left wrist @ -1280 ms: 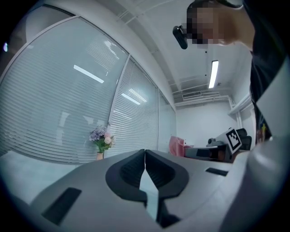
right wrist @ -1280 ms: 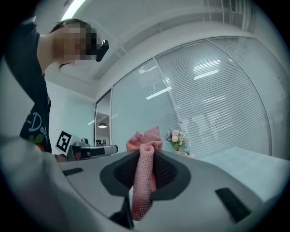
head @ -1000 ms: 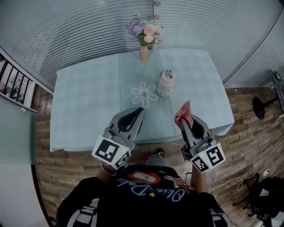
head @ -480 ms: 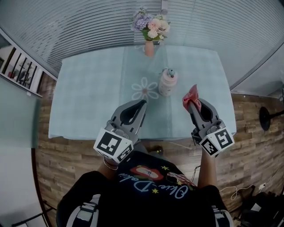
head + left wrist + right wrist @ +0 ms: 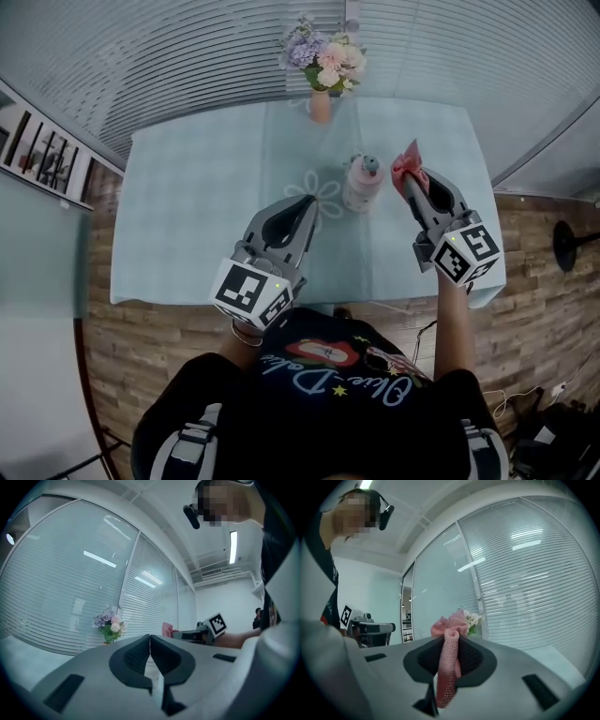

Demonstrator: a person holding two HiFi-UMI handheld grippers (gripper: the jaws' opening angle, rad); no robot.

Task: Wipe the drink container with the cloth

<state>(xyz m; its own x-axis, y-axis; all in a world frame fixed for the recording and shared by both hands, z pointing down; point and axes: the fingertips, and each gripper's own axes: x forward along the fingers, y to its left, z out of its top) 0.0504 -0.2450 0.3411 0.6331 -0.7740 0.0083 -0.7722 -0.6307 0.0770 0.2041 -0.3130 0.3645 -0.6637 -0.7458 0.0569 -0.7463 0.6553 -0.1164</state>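
Head view, looking steeply down: shows a pale blue checked tabletop point(image 5: 187, 216) with the drink container point(image 5: 362, 183) standing upright a little right of centre, just beside a white flower pattern point(image 5: 323, 194) in the covering. Finds the right gripper point(image 5: 411, 176) raised just right of the container, tips aimed toward the far edge, with the pink cloth point(image 5: 408, 159) bunched at those tips, level with the container's top. Cannot tell whether cloth and container touch.

Right gripper view: shows both jaws pinching the cloth, a knit pink strip running down between the pads and a ruffled end sticking out past the tips.

Left gripper view: shows the left gripper point(image 5: 150, 637) with jaws pressed together, tips meeting, holding nothing. From the head view, places it over the near half of the tabletop, left of the container and apart from it.

Also takes in a vase of flowers point(image 5: 323, 66) at the tabletop's far edge, beyond the container.
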